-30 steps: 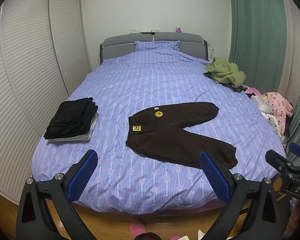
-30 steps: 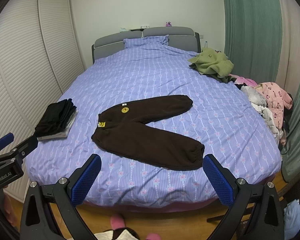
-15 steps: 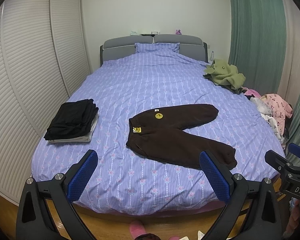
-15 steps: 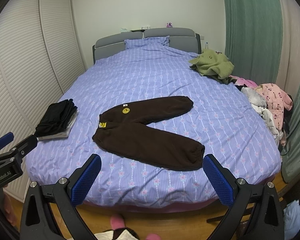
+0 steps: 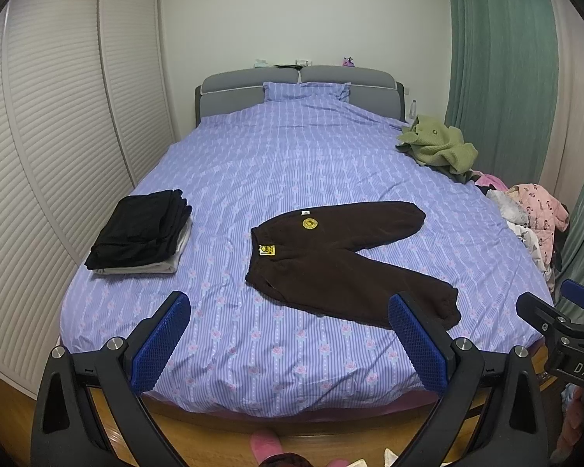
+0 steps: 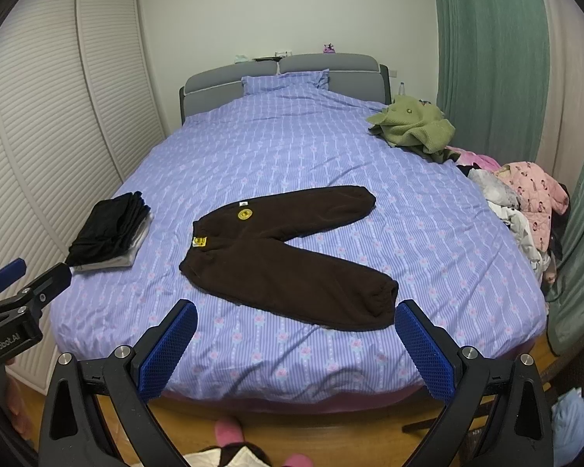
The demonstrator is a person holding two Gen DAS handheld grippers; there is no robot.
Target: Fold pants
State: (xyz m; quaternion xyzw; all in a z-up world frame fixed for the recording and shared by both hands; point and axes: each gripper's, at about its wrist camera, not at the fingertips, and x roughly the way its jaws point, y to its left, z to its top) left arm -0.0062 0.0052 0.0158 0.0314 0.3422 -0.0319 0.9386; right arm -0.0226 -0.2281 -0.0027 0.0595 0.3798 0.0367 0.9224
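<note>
Dark brown pants (image 5: 342, 257) lie spread flat on the purple striped bed (image 5: 276, 163), legs splayed in a V toward the right, waistband to the left with yellow patches. They also show in the right wrist view (image 6: 288, 249). My left gripper (image 5: 288, 330) is open and empty, held off the foot of the bed, short of the pants. My right gripper (image 6: 296, 334) is open and empty, also off the bed's foot, with the near leg cuff just beyond it.
A folded stack of black and grey clothes (image 5: 140, 233) sits at the bed's left edge. A green garment (image 5: 436, 144) lies at the far right. Loose pink and white clothes (image 5: 533, 218) pile at the right edge. Slatted wardrobe doors (image 5: 58, 155) stand left; green curtains (image 5: 498, 70) hang right.
Both views have tilted or shifted slightly, so the bed and pants sit a little lower in frame. The pants and both open grippers are otherwise unchanged.
</note>
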